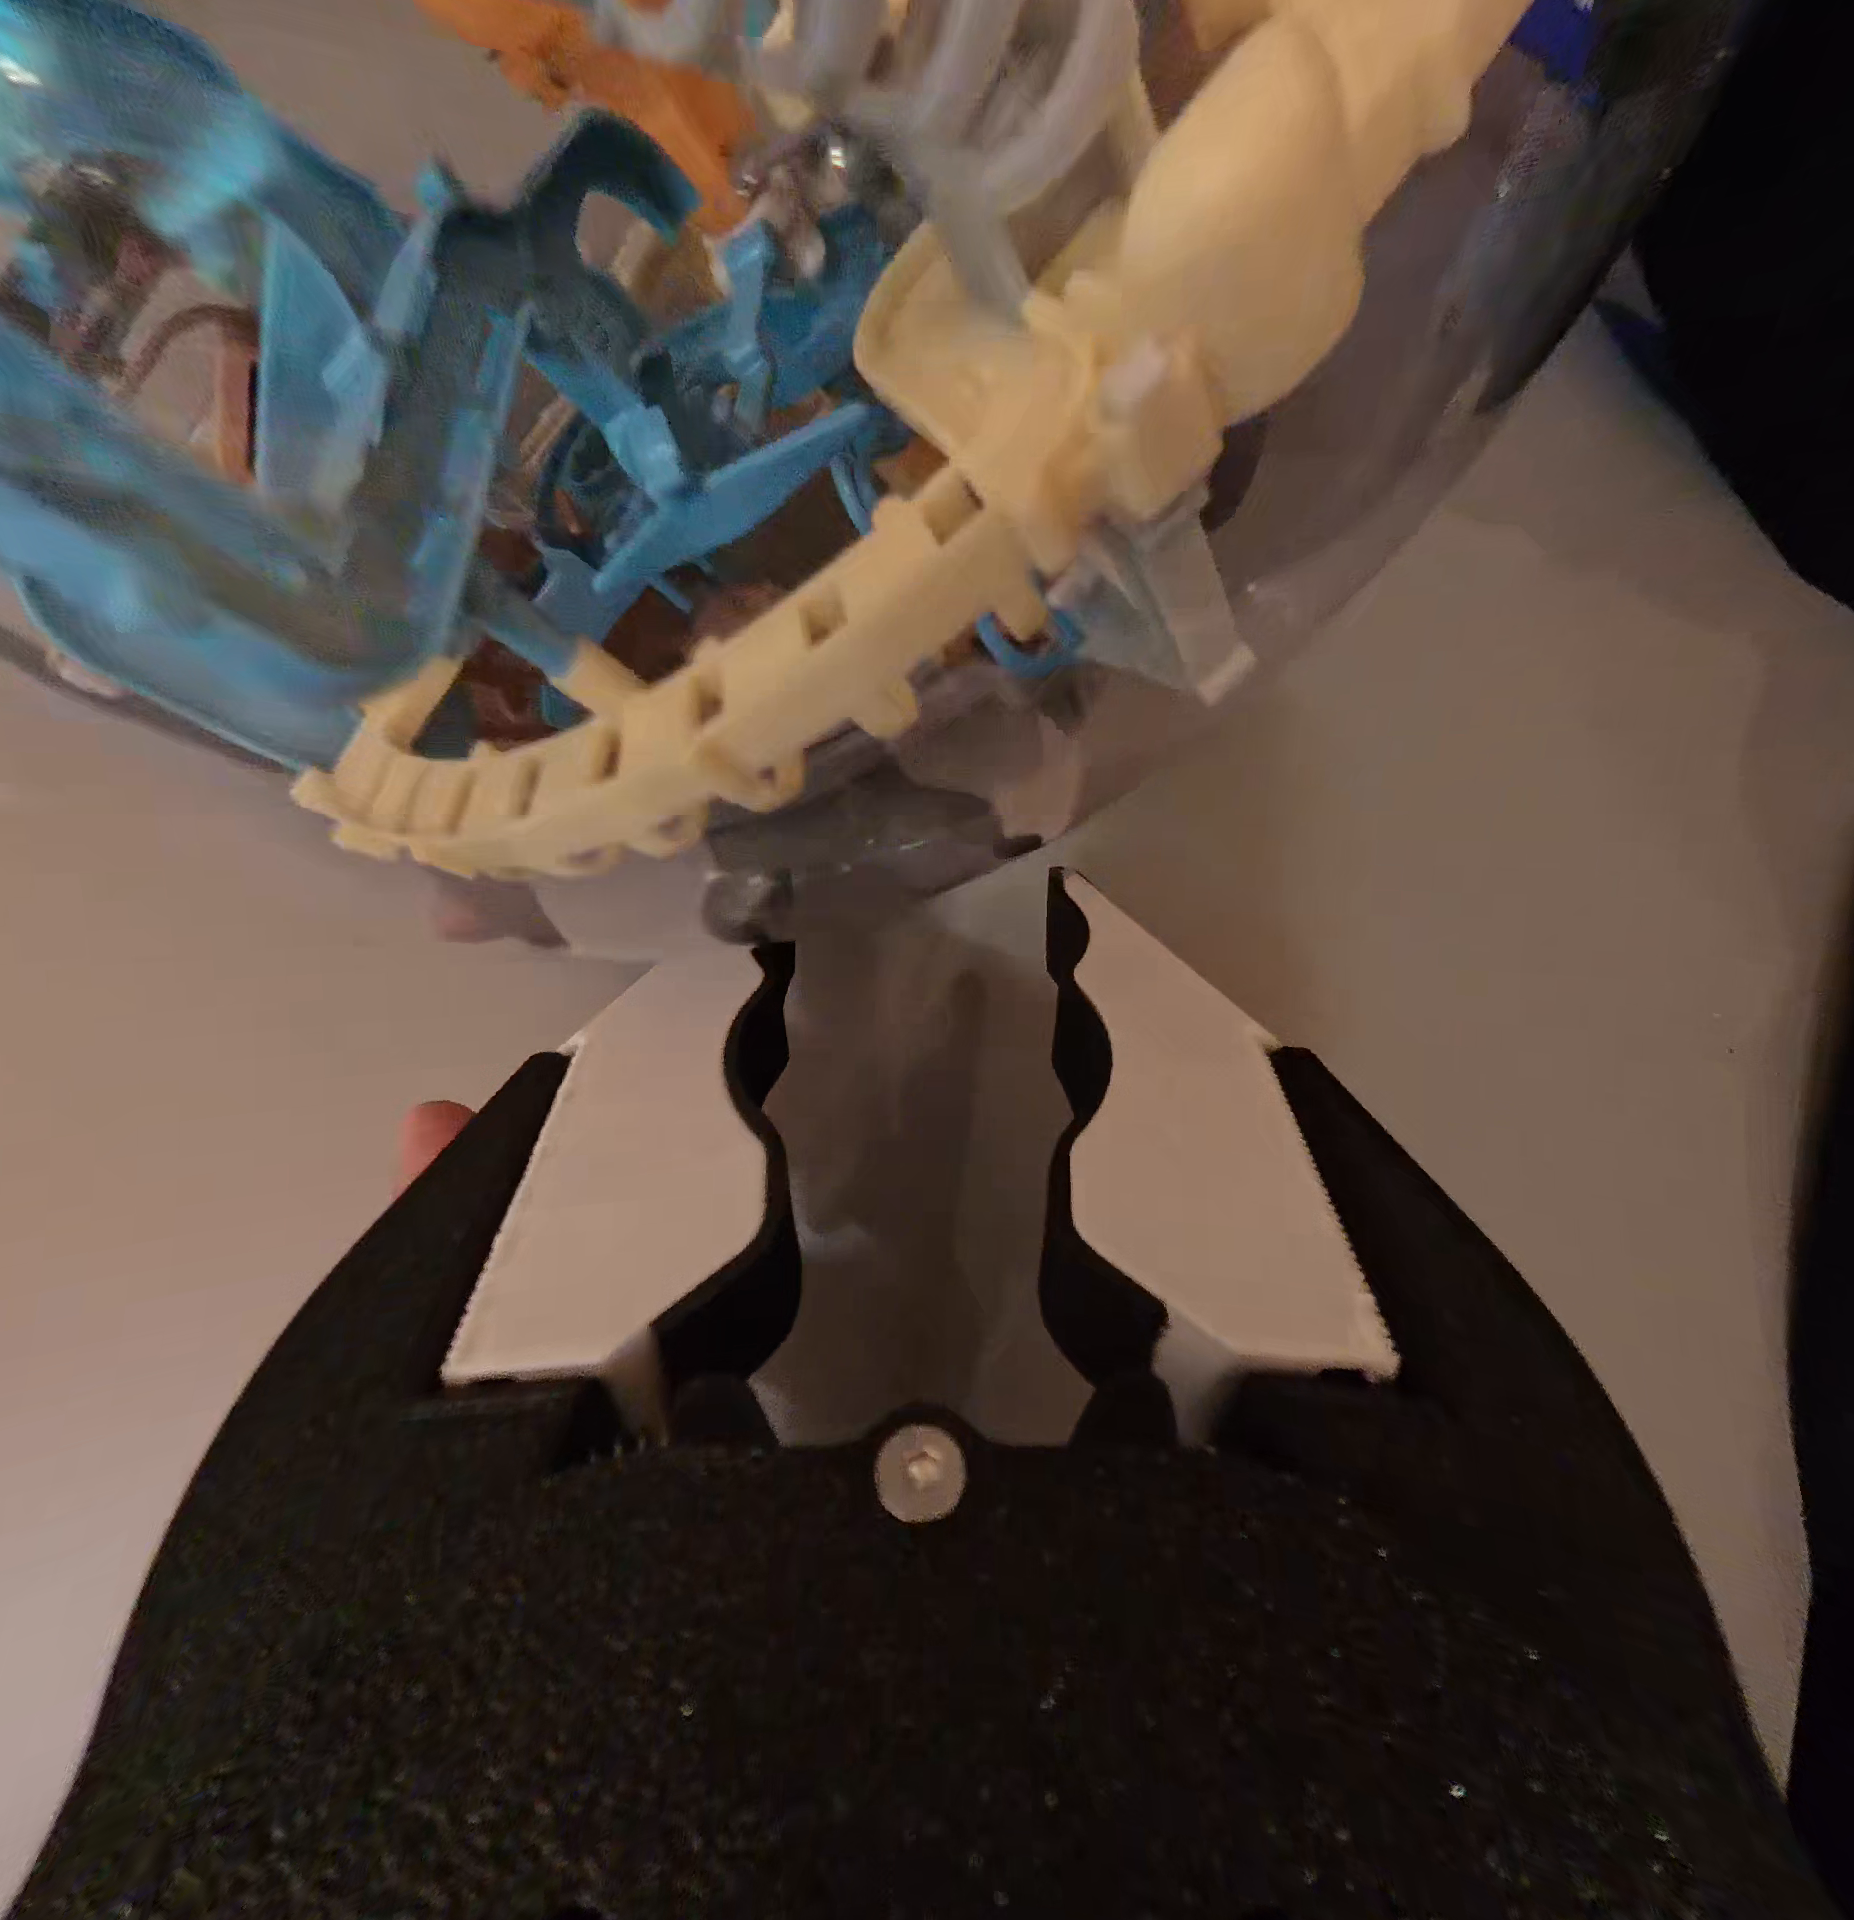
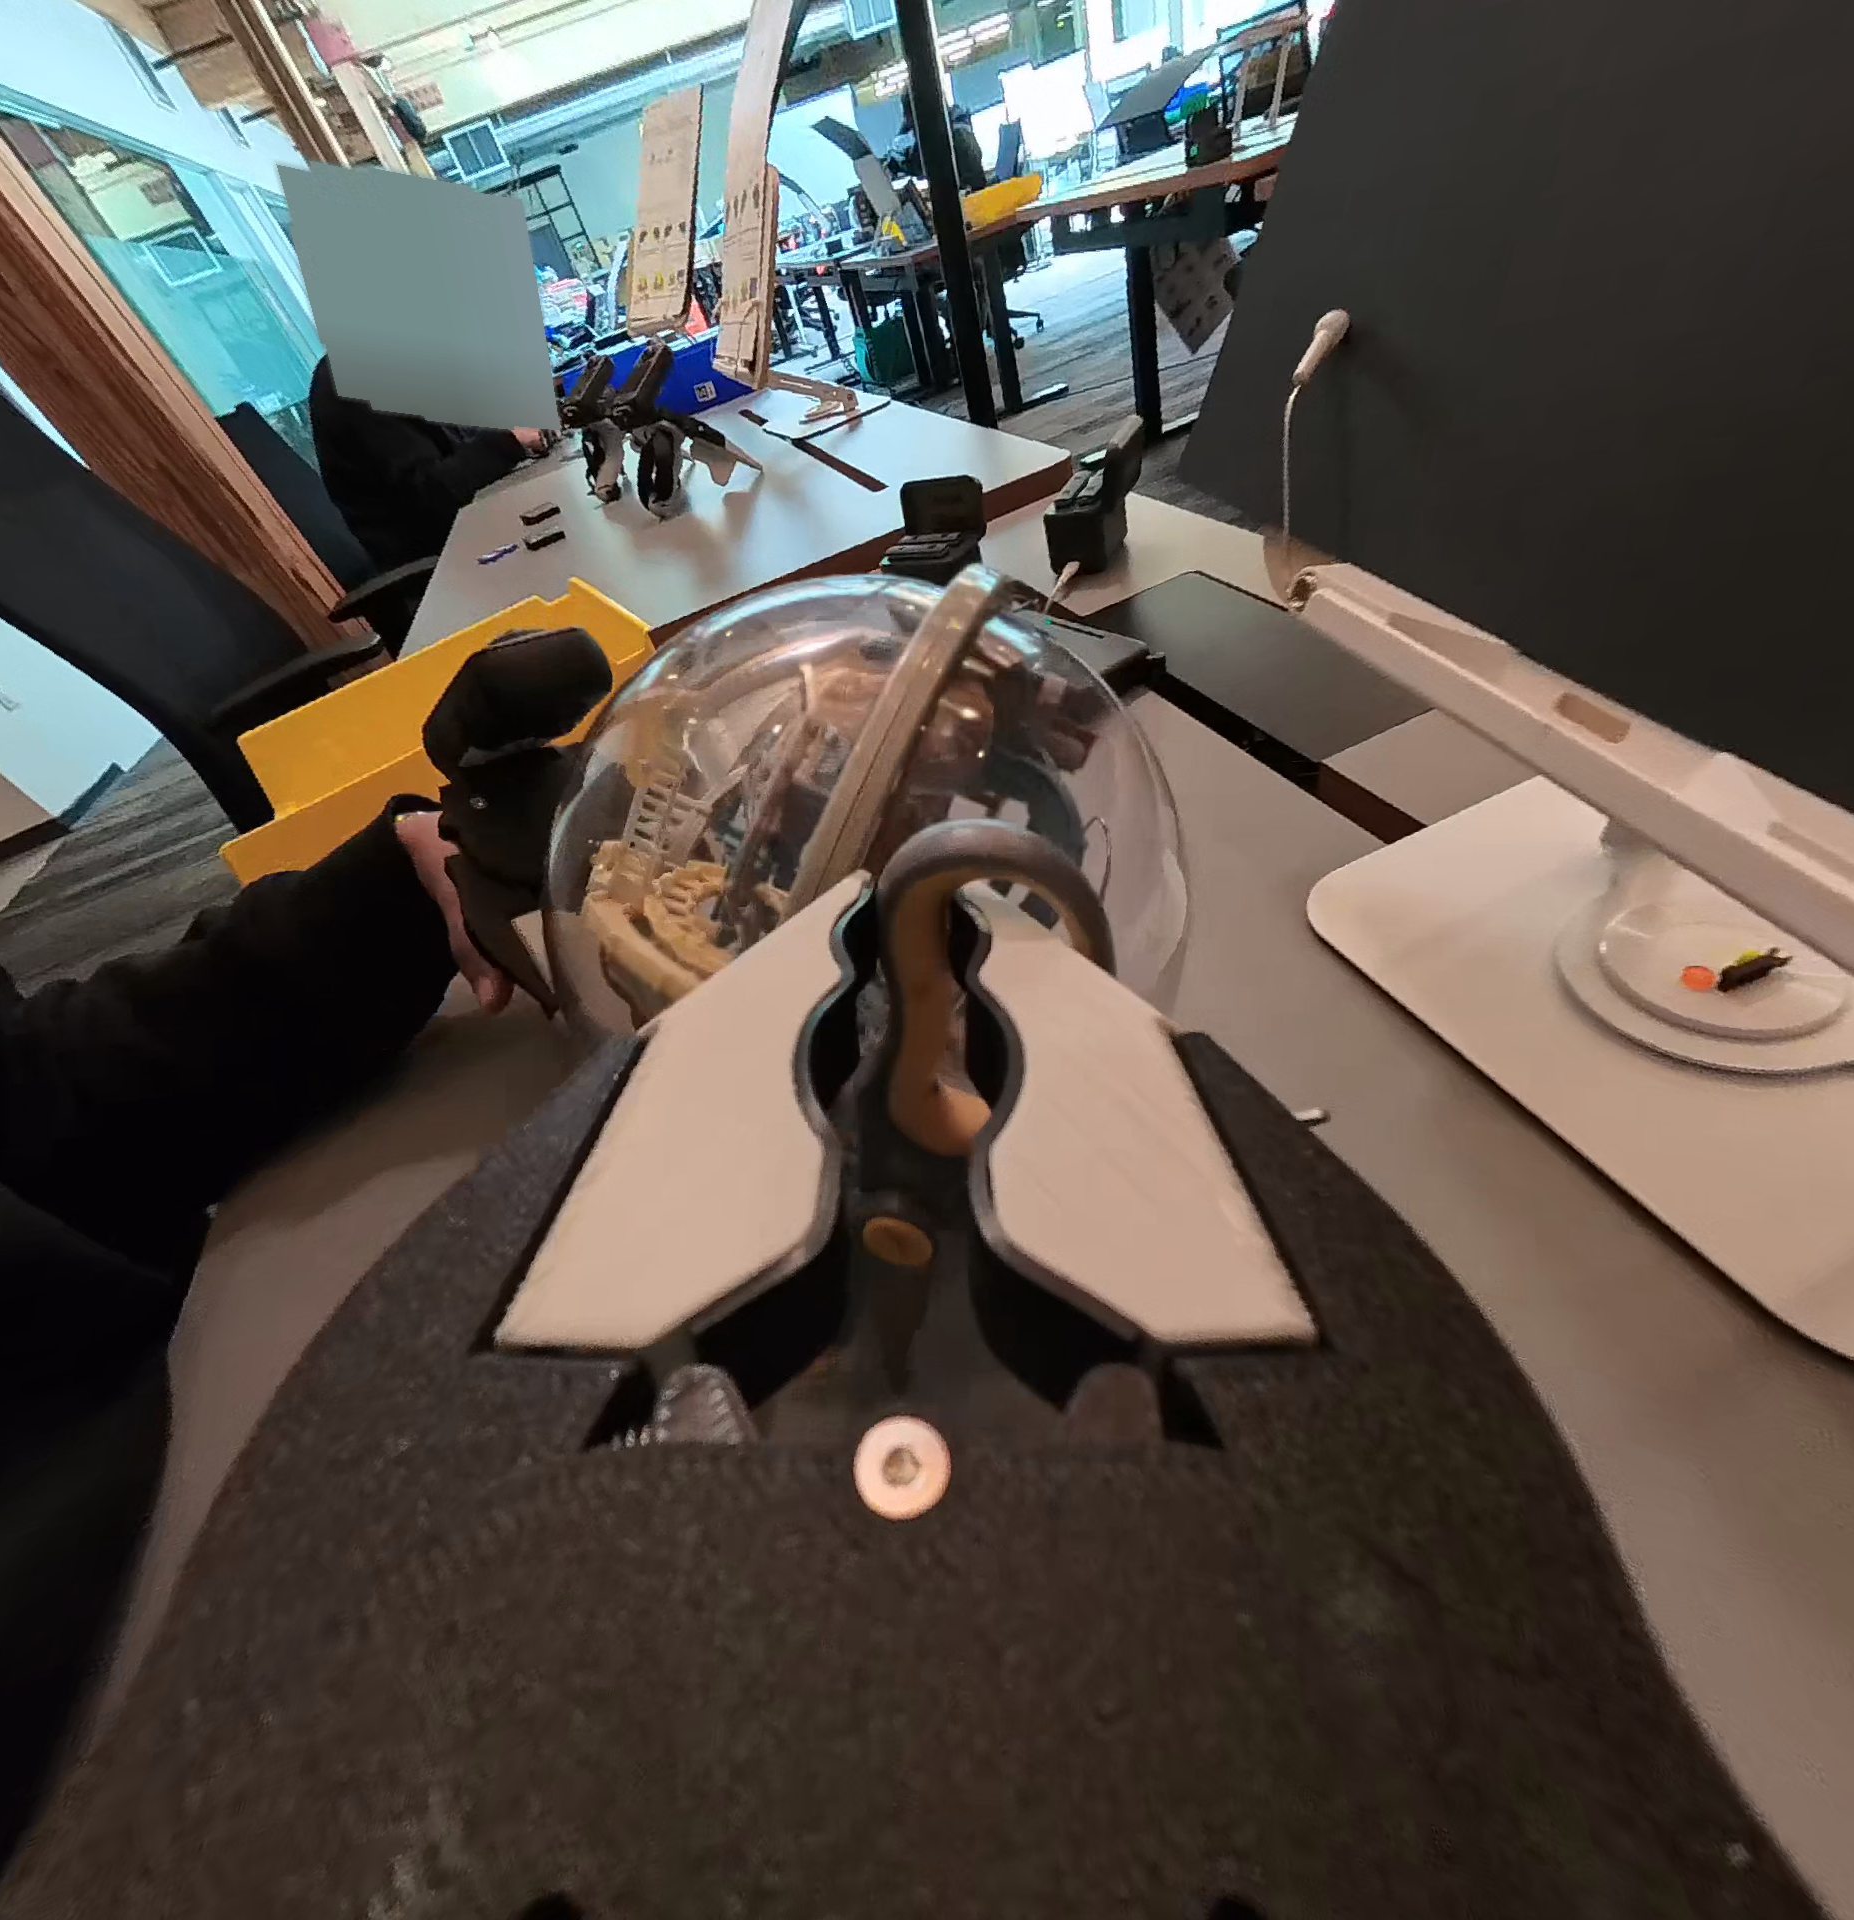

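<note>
A clear plastic ball (image 1: 1505, 260) with a maze of blue, cream and orange tracks inside fills the top of the left wrist view. My left gripper (image 1: 915, 914) is open, with its tips right at the ball's lower shell above the pale table. In the right wrist view the same ball (image 2: 694, 717) sits on the grey table. The left gripper (image 2: 507, 790), held by a hand in a black sleeve, is against its left side. My right gripper (image 2: 928, 914) is shut on a grey and tan looped handle (image 2: 918, 987), seemingly of scissors, just in front of the ball.
A white monitor stand base (image 2: 1474, 997) and a dark screen (image 2: 1577, 416) are on the right. A yellow bin (image 2: 383, 727) sits behind the left hand. A seated person (image 2: 403, 468), a black chair (image 2: 102, 592) and spare grippers (image 2: 632, 436) are farther back.
</note>
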The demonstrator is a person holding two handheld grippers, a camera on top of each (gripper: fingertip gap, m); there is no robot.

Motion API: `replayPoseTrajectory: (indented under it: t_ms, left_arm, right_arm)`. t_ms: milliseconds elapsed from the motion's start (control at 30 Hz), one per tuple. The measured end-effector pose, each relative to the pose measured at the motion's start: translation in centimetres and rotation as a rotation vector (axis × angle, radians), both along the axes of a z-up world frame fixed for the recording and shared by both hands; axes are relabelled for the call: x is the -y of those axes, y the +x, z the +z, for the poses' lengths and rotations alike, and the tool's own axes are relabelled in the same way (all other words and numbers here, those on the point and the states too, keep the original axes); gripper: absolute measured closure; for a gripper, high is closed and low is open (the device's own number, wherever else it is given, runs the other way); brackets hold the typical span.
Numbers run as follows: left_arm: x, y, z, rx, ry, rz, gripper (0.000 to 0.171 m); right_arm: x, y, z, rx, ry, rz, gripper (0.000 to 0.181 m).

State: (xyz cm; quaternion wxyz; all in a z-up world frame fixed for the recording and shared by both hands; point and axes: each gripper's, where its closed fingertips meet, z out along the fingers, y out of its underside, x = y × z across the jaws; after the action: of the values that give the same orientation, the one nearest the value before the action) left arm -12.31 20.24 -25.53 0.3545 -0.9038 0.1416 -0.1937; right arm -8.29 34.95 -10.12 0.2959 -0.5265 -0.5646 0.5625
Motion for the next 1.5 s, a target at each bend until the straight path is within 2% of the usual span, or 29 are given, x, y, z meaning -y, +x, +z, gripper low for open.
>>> replayPoseTrajectory:
  t_ms: [133, 233, 333, 433, 533, 600, 700, 833, 967, 1133, 1233, 1300, 1500]
  left_arm:
    - [0.8, -0.5, 0.1, -0.025, 0.002, 0.025, 0.123]
    - [2.5, -1.2, 0.2, -0.059, -0.010, 0.054, 0.123]
    - [4.4, -3.8, 0.7, -0.093, 0.008, 0.156, 0.123]
    - [5.4, -5.8, 4.1, 0.001, 0.101, 0.269, 0.123]
    - [5.0, -7.0, 8.7, 0.068, 0.314, 0.348, 0.123]
    - [4.0, -7.9, 9.9, 0.088, 0.393, 0.387, 0.123]
    - [2.1, -9.3, 9.2, 0.149, 0.385, 0.449, 0.123]
    - [0.8, -7.0, 9.8, 0.316, 0.412, 0.328, 0.122]
    - [0.4, -6.5, 9.7, 0.271, 0.450, 0.323, 0.117]
    - [0.5, -5.5, 8.7, 0.256, 0.381, 0.270, 0.117]
    - [0.3, -5.7, 7.2, 0.177, 0.324, 0.289, 0.117]
    - [0.2, -5.4, 7.0, 0.172, 0.313, 0.280, 0.117]
    - [0.3, -5.5, 7.3, 0.221, 0.335, 0.261, 0.117]
  right_arm:
    - [0.7, 0.0, 0.1, -0.010, 0.001, 0.027, 0.169]
    - [0.8, -0.3, 0.1, -0.025, 0.014, 0.025, 0.169]
    - [0.3, -0.7, 0.2, -0.036, 0.037, -0.010, 0.169]
    - [-0.1, -1.1, -0.2, -0.010, 0.034, -0.033, 0.168]
    - [0.4, -1.0, 0.0, -0.006, -0.020, 0.025, 0.168]
    - [0.4, -0.9, 0.1, -0.001, -0.046, 0.062, 0.168]
    - [0.0, -1.5, 0.2, -0.018, -0.090, 0.073, 0.168]
    - [0.3, -2.0, 0.0, -0.016, -0.196, 0.120, 0.167]
    - [-0.2, -2.2, -0.1, 0.006, -0.261, 0.120, 0.166]
    - [-2.0, -2.2, -0.8, 0.097, -0.119, 0.008, 0.166]
    - [-3.2, -2.7, -1.5, 0.158, -0.050, -0.016, 0.149]
    - [-3.5, -3.1, -1.7, 0.190, -0.075, 0.027, 0.148]
    - [-2.0, -3.1, -2.1, 0.212, -0.271, 0.293, 0.151]
